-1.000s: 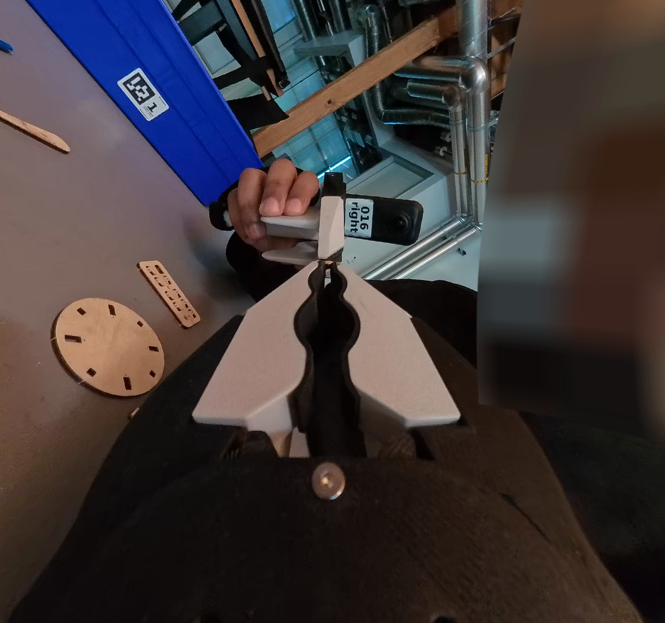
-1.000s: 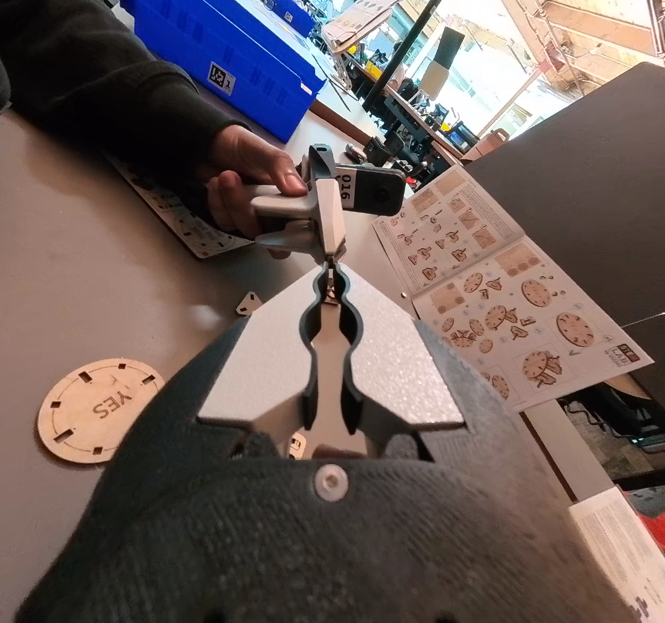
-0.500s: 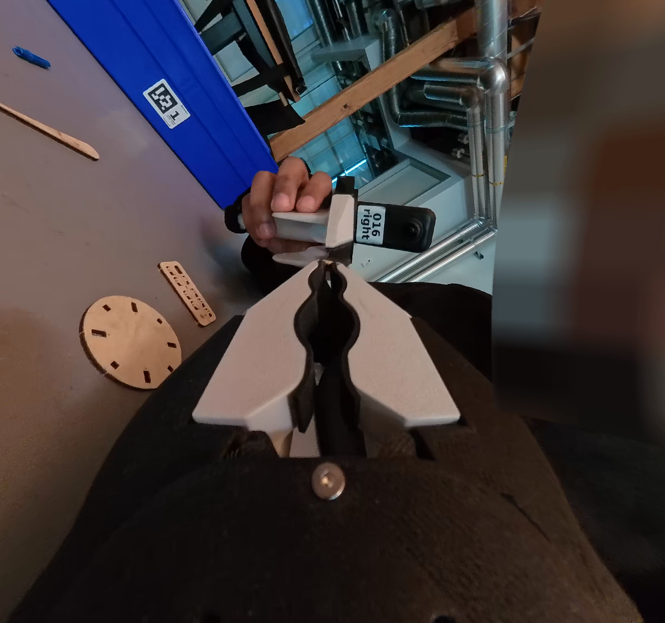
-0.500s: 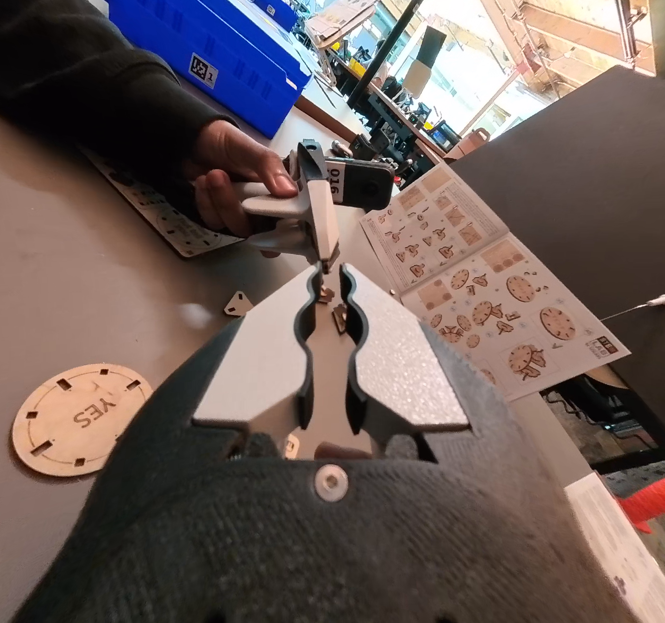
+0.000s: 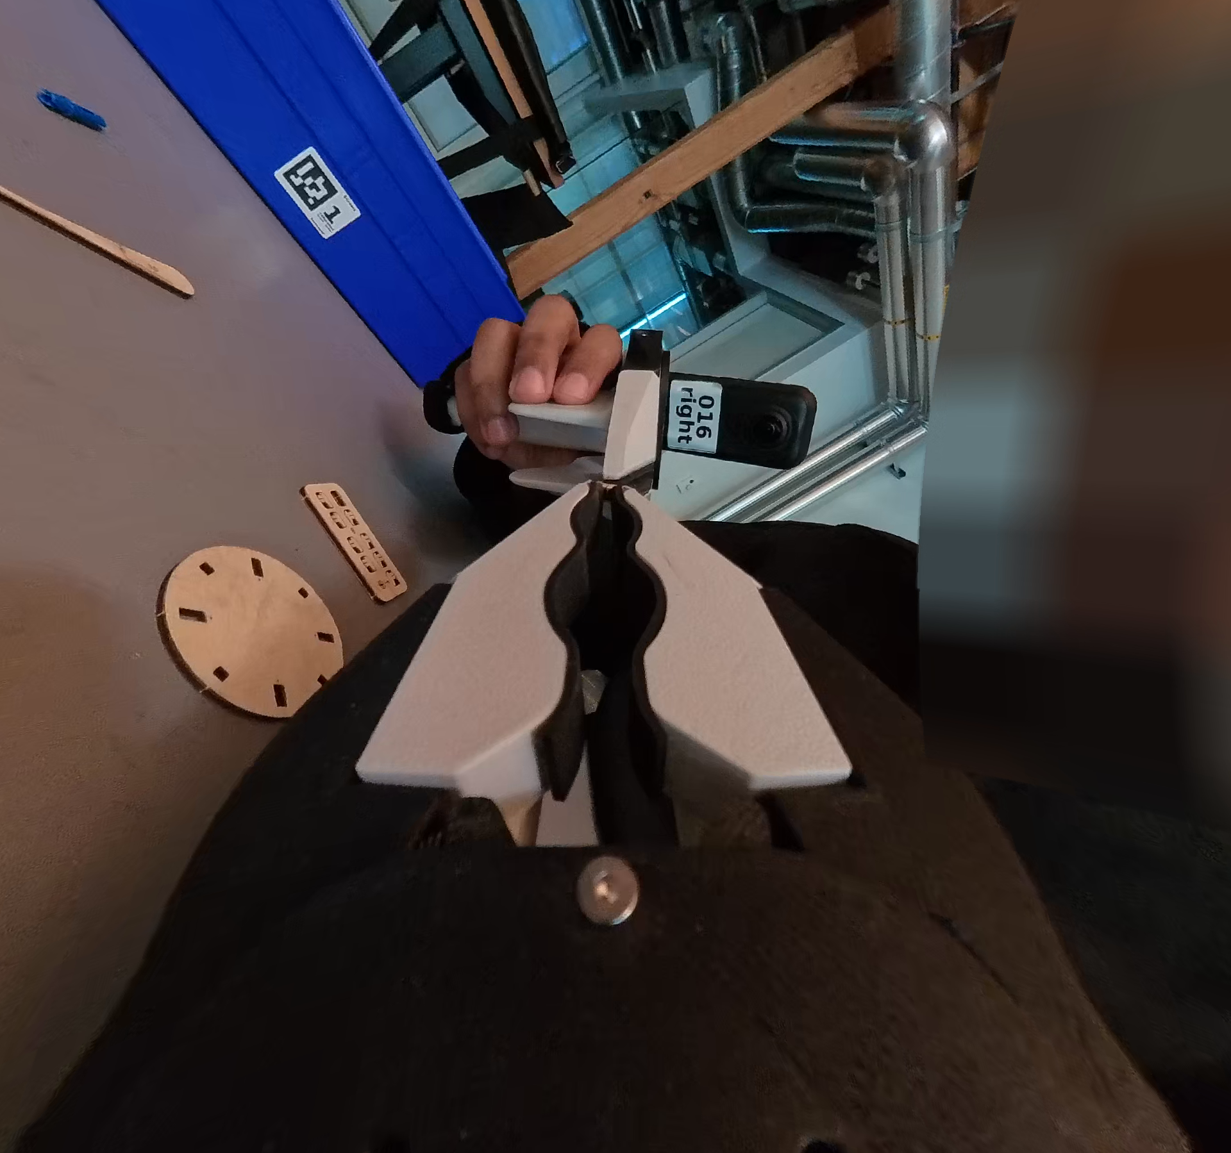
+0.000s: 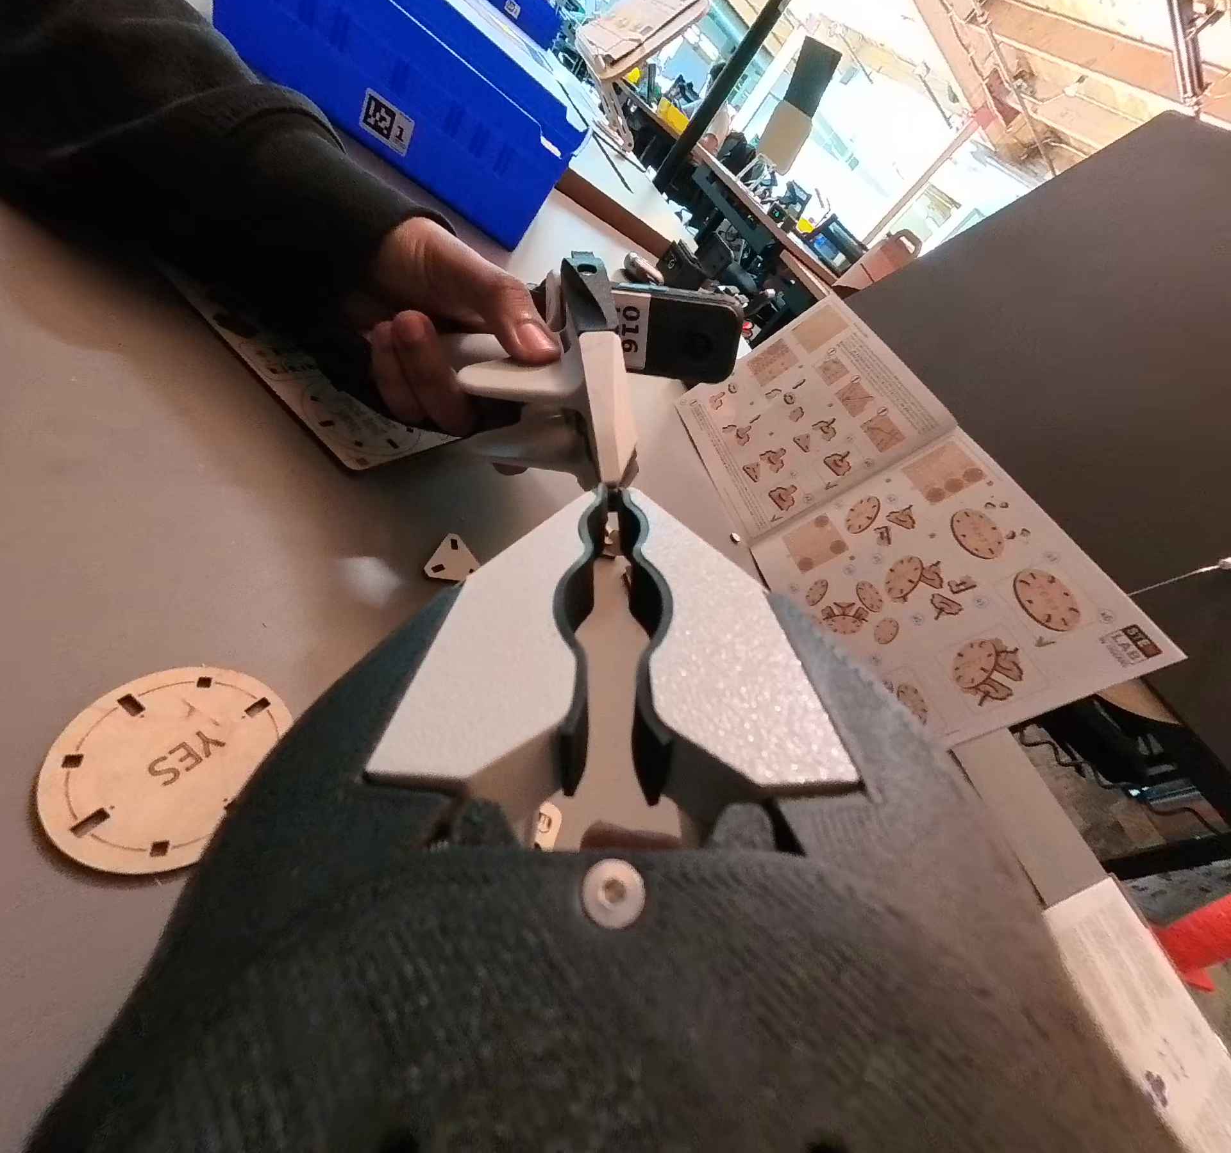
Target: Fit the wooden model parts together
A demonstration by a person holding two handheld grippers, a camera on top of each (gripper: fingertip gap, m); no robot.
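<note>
Change: right gripper [image 6: 609, 492] fingers stood parted half a second ago; now they are closed at the tips.
Left gripper [image 5: 603, 488]: fingers closed, the tips pressed together. They meet the right gripper's tips point to point above the bench [image 5: 100, 422]. Whether a tiny thing is nipped there, I cannot tell.
Right fingers: narrow, the tips together. Small wooden bits [image 6: 607, 538] show through the wavy slot behind the tips; I cannot tell whether they are gripped or lie on the bench.
Hands: a hand [image 5: 526, 375] holds the right gripper; a dark-sleeved hand [image 6: 439, 335] holds the left one.
Disc [image 6: 160, 768]: round, wooden, slotted, flat on the bench, well left of the tips.
Strip [image 5: 353, 542]: slotted, wooden, just beside the disc.
Triangle [image 6: 451, 558]: small wooden piece on the bench, near the right fingers.
Sheet [image 6: 932, 555]: open printed page with drawings, right of the tips.
Board [image 6: 320, 402]: flat cut-out panel under the sleeved hand.
Bin [image 5: 286, 142]: blue, at the bench's far side.
Stick [image 5: 100, 242]: thin, wooden, near the bin.
</note>
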